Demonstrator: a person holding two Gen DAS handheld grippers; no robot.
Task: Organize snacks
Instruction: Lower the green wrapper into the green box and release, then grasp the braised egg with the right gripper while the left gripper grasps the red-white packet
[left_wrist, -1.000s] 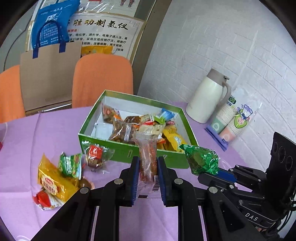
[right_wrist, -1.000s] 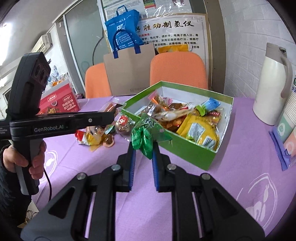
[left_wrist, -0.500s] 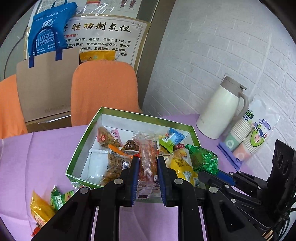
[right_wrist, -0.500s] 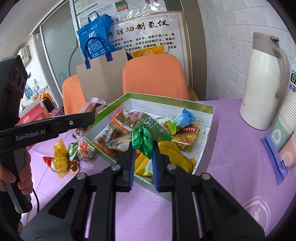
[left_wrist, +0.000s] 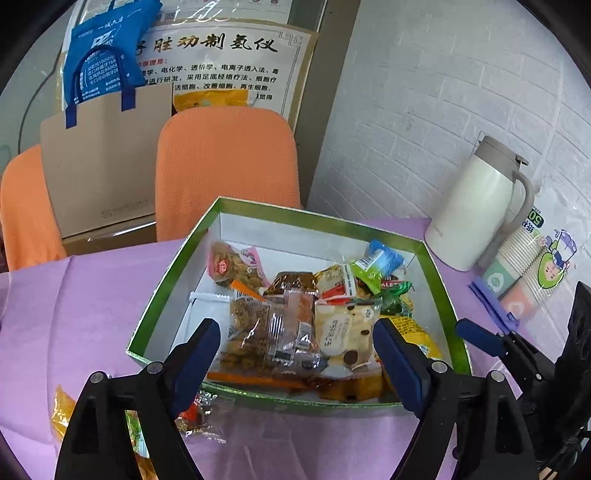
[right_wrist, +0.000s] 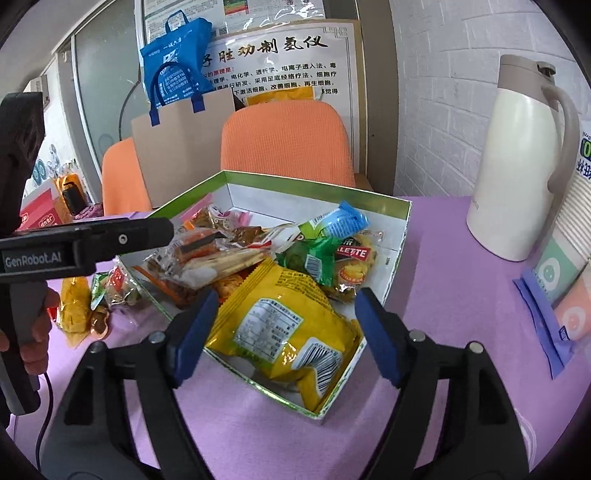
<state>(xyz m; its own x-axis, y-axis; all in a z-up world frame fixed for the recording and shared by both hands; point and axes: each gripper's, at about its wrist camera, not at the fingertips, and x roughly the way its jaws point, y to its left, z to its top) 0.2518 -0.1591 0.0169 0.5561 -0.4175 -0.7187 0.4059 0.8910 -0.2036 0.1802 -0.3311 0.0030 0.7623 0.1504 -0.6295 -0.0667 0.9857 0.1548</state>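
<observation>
- Loose snacks (right_wrist: 79, 314) lie on the purple table (right_wrist: 436, 295), just left of the box & outside it — prob. next in line, since the job is getting everything into one box.
- Person's hand (right_wrist: 31, 332) grips the handle of the left tool at far left of the right-wrist view; its arm reaches over the box's left part.
- Left gripper (left_wrist: 295, 354): jaws have just been opening, now spread wide, nothing pinched. The clear-wrapped reddish snack (left_wrist: 284, 328) lies below in the pile, between the pads but not pressed — looks like a drop, aimed so it lands inside the walls.
- Green box (left_wrist: 170, 280) sits mid-table, open-topped, already heaped w/ packets; that's where the task's snacks are gathered.
- Right gripper (right_wrist: 282, 332): jaws also just been opening, wide apart, empty. The green packet (right_wrist: 314, 254) rests in the box beyond the big yellow bag (right_wrist: 280, 325), not in the jaws.
- White jug (right_wrist: 513, 166) & paper-cup pack (left_wrist: 524, 273) stand right of the box, against the wall — out of the way, not part of the sort.
</observation>
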